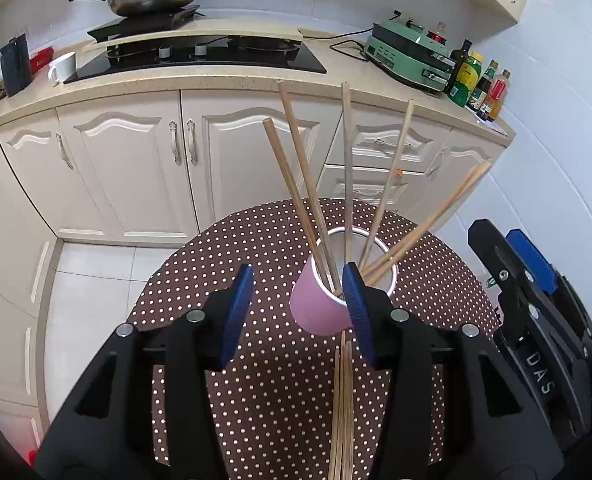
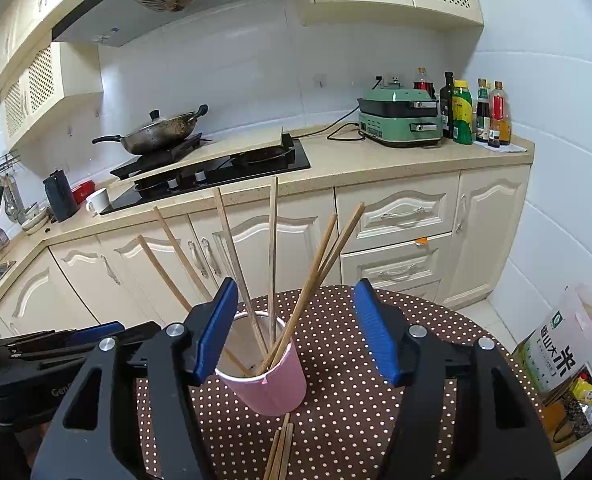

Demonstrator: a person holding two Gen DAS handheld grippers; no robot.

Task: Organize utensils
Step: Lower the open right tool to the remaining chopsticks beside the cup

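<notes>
A pink paper cup (image 1: pixel 316 312) stands on the round dotted table (image 1: pixel 264 380) and holds several wooden chopsticks (image 1: pixel 308 184) that fan out upward. More chopsticks (image 1: pixel 342 412) lie flat on the table in front of the cup. My left gripper (image 1: pixel 298 312) is open, its right pad beside the cup's rim. In the right wrist view the cup (image 2: pixel 270 384) sits between the blue pads of my right gripper (image 2: pixel 296 332), which is open and empty. Loose chopsticks (image 2: pixel 280 448) lie below the cup there.
The right gripper (image 1: pixel 528 296) shows at the right edge of the left view. Behind the table runs a kitchen counter (image 2: pixel 336 160) with a stove (image 2: pixel 216 172), a wok (image 2: pixel 160 132), a green appliance (image 2: pixel 400 122) and bottles (image 2: pixel 476 112). A rice bag (image 2: pixel 552 352) stands on the floor at right.
</notes>
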